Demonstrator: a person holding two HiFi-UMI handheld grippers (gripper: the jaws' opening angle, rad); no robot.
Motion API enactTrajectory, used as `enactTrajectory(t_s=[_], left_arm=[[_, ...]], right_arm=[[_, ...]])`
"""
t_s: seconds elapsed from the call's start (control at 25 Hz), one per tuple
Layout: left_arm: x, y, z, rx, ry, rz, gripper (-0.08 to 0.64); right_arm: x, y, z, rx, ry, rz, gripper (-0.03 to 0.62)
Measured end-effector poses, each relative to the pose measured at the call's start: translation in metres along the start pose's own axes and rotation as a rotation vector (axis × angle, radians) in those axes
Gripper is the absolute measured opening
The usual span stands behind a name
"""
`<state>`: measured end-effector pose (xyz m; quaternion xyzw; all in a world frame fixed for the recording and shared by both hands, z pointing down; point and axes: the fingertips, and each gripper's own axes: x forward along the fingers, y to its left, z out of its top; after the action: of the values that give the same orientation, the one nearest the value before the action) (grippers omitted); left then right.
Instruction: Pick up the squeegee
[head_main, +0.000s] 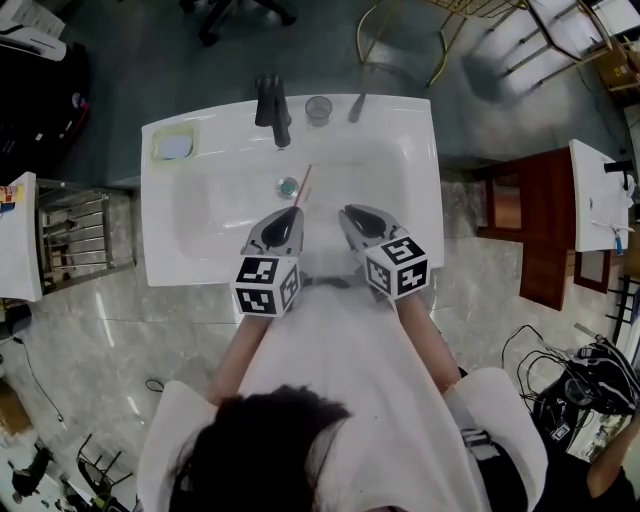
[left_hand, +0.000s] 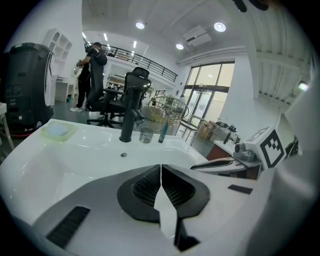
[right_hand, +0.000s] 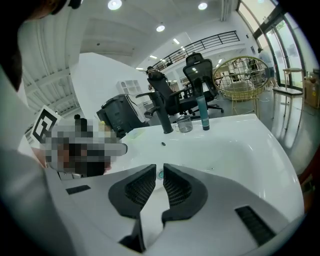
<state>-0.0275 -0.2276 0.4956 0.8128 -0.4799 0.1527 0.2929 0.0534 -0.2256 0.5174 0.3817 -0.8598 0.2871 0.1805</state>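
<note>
A thin pinkish rod (head_main: 303, 186), perhaps the squeegee's handle, lies in the white sink basin (head_main: 220, 205) beside the drain (head_main: 288, 186); I cannot make out a blade. My left gripper (head_main: 290, 213) hovers over the basin's near side, its tips just short of the rod's near end. Its jaws meet with nothing between them (left_hand: 161, 169). My right gripper (head_main: 348, 211) is a little to its right, also shut and empty (right_hand: 159, 169). In the right gripper view the drain (right_hand: 159, 174) shows just past the jaw tips. The rod is hidden in both gripper views.
A black faucet (head_main: 272, 110) stands at the basin's far rim, with a glass cup (head_main: 318, 109) and a dark tube (head_main: 357, 105) to its right. A soap dish (head_main: 175, 146) sits at the far left corner. Office chairs (left_hand: 131, 95) and a wire basket chair (right_hand: 242, 77) stand beyond the sink.
</note>
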Motion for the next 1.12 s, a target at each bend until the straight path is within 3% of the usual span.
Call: enactTrajectory(t_s=[0.24,0.56,1.12], left_arm=[[0.010,0.000,-0.002,0.003,0.041,-0.035,0.028],[0.015,0.017,-0.003,-0.029,0.057,-0.002,0.028],[0.028,0.040,-0.001,-0.040,0.083,0.031,0.028]], right_arm=[[0.012,-0.005,-0.003,-0.027,0.058,0.017,0.107],[0.034,-0.013,-0.016,-0.200,0.200,0.029,0.163],[0.067,-0.032,-0.057,-0.393,0.465,0.090,0.189]])
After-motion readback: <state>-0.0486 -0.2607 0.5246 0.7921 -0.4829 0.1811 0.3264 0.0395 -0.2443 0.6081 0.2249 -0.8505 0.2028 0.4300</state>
